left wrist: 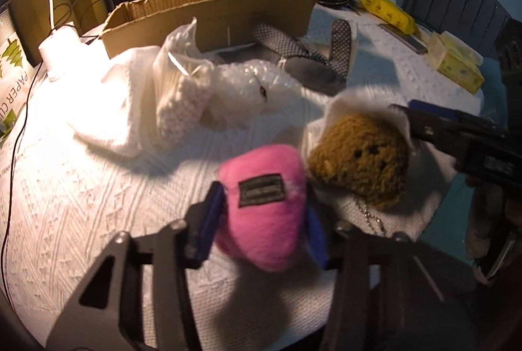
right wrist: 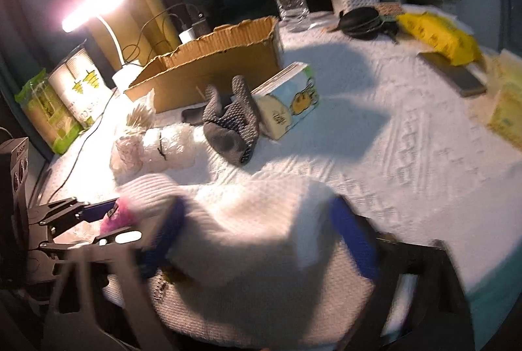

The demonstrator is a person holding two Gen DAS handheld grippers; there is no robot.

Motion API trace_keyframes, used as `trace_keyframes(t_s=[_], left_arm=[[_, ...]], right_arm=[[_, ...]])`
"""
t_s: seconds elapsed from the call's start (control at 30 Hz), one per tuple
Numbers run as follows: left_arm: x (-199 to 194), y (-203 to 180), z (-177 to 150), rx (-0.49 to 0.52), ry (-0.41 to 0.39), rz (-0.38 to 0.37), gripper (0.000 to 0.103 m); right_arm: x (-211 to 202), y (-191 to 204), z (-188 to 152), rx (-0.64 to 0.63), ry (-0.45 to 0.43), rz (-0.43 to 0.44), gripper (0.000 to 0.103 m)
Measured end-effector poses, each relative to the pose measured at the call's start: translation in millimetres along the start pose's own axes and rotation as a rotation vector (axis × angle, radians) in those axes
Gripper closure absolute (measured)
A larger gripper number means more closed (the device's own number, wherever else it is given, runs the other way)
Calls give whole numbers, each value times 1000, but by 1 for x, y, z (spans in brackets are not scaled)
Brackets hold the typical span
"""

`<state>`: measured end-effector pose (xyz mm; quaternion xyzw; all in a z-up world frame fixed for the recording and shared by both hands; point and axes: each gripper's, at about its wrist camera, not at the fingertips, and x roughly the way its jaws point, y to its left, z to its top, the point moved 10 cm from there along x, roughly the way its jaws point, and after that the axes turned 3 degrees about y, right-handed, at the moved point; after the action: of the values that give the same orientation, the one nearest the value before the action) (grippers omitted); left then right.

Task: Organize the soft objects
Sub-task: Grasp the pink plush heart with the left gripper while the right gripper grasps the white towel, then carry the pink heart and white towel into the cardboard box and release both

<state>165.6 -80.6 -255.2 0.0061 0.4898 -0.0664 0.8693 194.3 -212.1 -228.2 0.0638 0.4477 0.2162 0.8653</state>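
So the left hand-held gripper [left wrist: 261, 230] is clamped on the pink plush [left wrist: 264, 214], both pads pressing its sides right at the fingertips. The right hand-held gripper [right wrist: 261, 240] straddles the white-wrapped brown knit toy [left wrist: 362, 161], just beside the pink one; it's too blurry to tell if the pads bite yet. My worry: the white cloth is loose, so it could peel off and drop the toy. The bead chain [left wrist: 372, 217] under it might snag too. The cardboard box [left wrist: 208, 11] sits well ahead of both, past the bubble wrap [left wrist: 248, 83].
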Motion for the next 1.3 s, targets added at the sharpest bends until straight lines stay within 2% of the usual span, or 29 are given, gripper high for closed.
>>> trace_keyframes(t_s=[0.13,0.2,0.43,1.03,1.3], left_arm=[[-3,-2,2,-1,-3,-28,61],[-6,-3,5,1,-12,-35,61],[-22,4,20,-13,-58,-43,62],[-77,28,79,-57,-234,-70,62],[-96,36,109,-57,-305,-88,62]], right_arm=[[7,4,1,-28,26,-11,61],[8,5,1,-31,29,2,94],[-7,12,15,-75,-19,-14,98],[-77,43,102,-186,-196,-54,99],[-95,58,135,-240,-248,-66,99]])
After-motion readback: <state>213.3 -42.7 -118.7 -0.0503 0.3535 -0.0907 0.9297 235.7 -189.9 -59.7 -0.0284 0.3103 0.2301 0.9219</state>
